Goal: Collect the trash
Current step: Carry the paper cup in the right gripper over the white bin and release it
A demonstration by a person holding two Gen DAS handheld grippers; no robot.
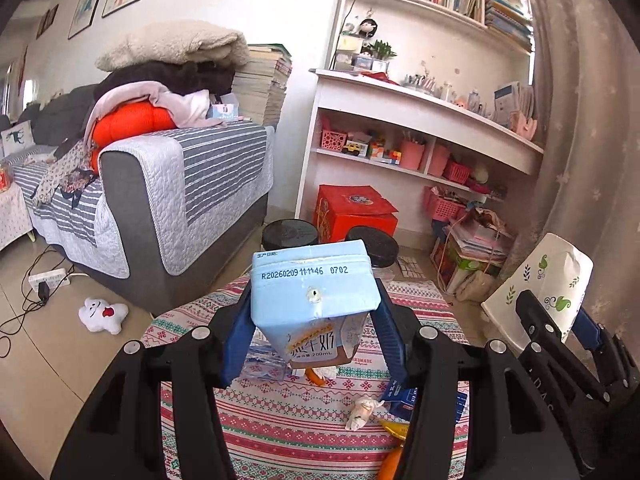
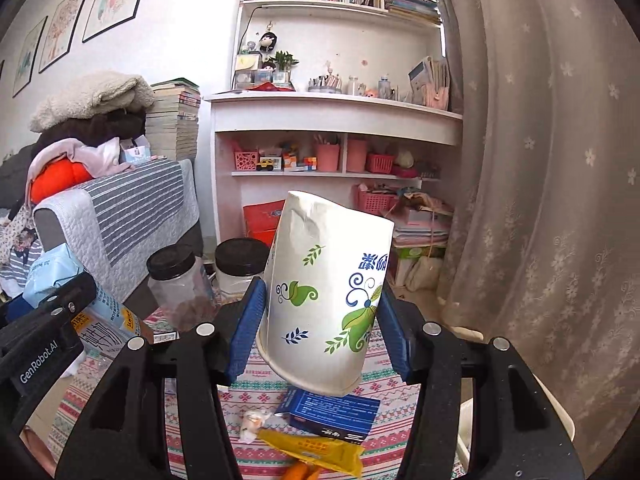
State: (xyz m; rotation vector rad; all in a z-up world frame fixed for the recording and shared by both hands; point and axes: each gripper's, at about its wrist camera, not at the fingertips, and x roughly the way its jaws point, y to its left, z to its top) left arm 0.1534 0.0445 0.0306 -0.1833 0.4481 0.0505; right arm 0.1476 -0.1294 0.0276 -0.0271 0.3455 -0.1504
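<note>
My left gripper [image 1: 312, 336] is shut on a light blue milk carton [image 1: 316, 292], held above a table with a patterned cloth [image 1: 288, 436]. The same carton [image 2: 60, 276] shows at the left of the right wrist view. My right gripper [image 2: 320, 332] is shut on a crumpled white paper cup [image 2: 326, 292] with green leaf prints, held upside down; the cup [image 1: 548, 280] also appears at the right of the left wrist view. On the cloth [image 2: 384, 392] lie a crumpled wrapper [image 2: 252, 424], a yellow packet [image 2: 316, 450] and a blue box [image 2: 334, 414].
Two black-lidded jars [image 2: 176, 280] stand at the table's far edge. A sofa with a striped cover [image 1: 180, 200] is on the left, a white bookshelf [image 1: 400, 120] behind, a curtain [image 2: 540, 200] on the right. A red box [image 1: 352, 212], a power strip [image 1: 48, 280] and a plush toy [image 1: 102, 314] lie on the floor.
</note>
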